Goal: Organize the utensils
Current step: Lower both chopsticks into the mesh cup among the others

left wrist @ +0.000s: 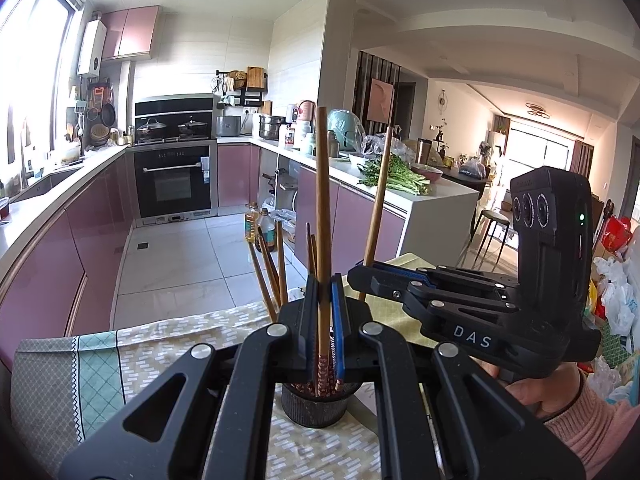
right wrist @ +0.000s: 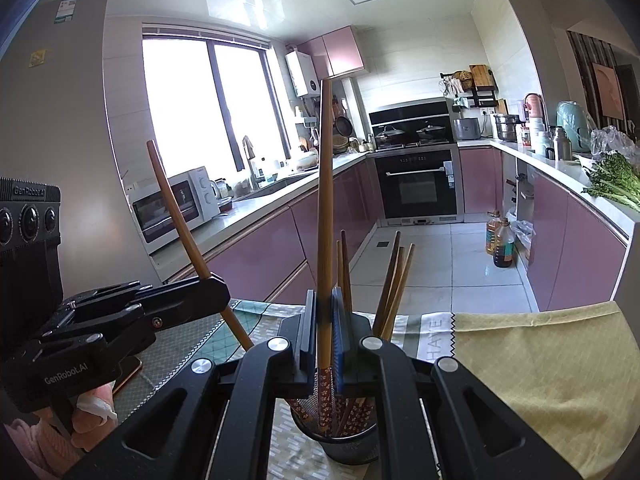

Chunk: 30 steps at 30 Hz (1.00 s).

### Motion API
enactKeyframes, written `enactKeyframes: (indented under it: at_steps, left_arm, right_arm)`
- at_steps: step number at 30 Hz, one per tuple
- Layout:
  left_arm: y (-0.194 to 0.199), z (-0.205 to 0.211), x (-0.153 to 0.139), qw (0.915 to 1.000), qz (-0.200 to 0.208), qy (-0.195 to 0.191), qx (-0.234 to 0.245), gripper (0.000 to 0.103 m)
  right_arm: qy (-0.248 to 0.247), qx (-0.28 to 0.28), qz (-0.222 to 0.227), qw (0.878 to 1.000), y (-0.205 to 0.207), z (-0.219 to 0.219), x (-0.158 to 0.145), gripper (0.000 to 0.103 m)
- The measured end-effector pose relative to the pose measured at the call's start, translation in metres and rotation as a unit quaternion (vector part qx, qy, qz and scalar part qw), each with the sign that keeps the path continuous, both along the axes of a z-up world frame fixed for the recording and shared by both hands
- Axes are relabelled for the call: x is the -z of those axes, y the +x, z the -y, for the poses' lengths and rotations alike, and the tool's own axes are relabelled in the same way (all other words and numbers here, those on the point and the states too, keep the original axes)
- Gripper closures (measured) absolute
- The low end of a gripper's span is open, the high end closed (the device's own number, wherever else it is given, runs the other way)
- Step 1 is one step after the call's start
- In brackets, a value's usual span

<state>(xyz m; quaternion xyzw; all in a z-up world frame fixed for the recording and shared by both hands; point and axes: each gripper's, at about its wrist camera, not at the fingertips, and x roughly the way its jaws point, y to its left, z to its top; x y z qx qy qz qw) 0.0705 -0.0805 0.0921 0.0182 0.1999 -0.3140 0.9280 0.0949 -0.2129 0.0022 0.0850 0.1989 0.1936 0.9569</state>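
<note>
- A single chopstick [left wrist: 323, 216] is clamped between the narrow fingers of the left gripper [left wrist: 324, 304], its patterned end lowered into the mesh holder [left wrist: 314, 408].
- A second chopstick [right wrist: 325, 208] is pinched by the right gripper [right wrist: 324, 320], likewise upright over the holder, apparently so it slides in tip-down.
- Other chopsticks [right wrist: 394, 284] are already stood in the holder on the tablecloth [right wrist: 540, 360].

Home kitchen (oven [left wrist: 172, 184], pink cabinets [right wrist: 256, 252])
</note>
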Motion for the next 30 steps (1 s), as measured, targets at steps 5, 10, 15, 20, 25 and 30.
enactKeyframes:
  at_steps: [5, 10, 15, 20, 25, 30]
  left_arm:
    - [0.001, -0.001, -0.001, 1.0, -0.006, 0.002, 0.003, 0.096]
    - [0.005, -0.003, -0.003, 0.9999, -0.011, 0.003, 0.004, 0.096]
    - [0.007, -0.005, -0.001, 0.9999, -0.014, 0.008, 0.005, 0.096]
    - [0.007, -0.004, -0.001, 0.9998, -0.014, 0.011, 0.005, 0.096]
    - [0.012, -0.001, 0.0, 0.9998, -0.017, 0.012, 0.004, 0.096]
    - [0.016, -0.001, 0.003, 0.9997, -0.022, 0.013, 0.004, 0.096]
  right_arm:
    - [-0.002, 0.004, -0.004, 1.0, 0.004, -0.002, 0.002, 0.097]
    - [-0.006, 0.006, -0.007, 1.0, 0.008, -0.003, 0.003, 0.097]
    - [-0.01, 0.009, -0.009, 1.0, 0.01, -0.005, 0.005, 0.097]
    - [-0.012, 0.01, -0.01, 1.0, 0.009, -0.005, 0.006, 0.097]
    - [-0.013, 0.012, -0.01, 1.0, 0.01, -0.004, 0.007, 0.097]
    - [-0.013, 0.015, -0.013, 1.0, 0.014, -0.004, 0.012, 0.097]
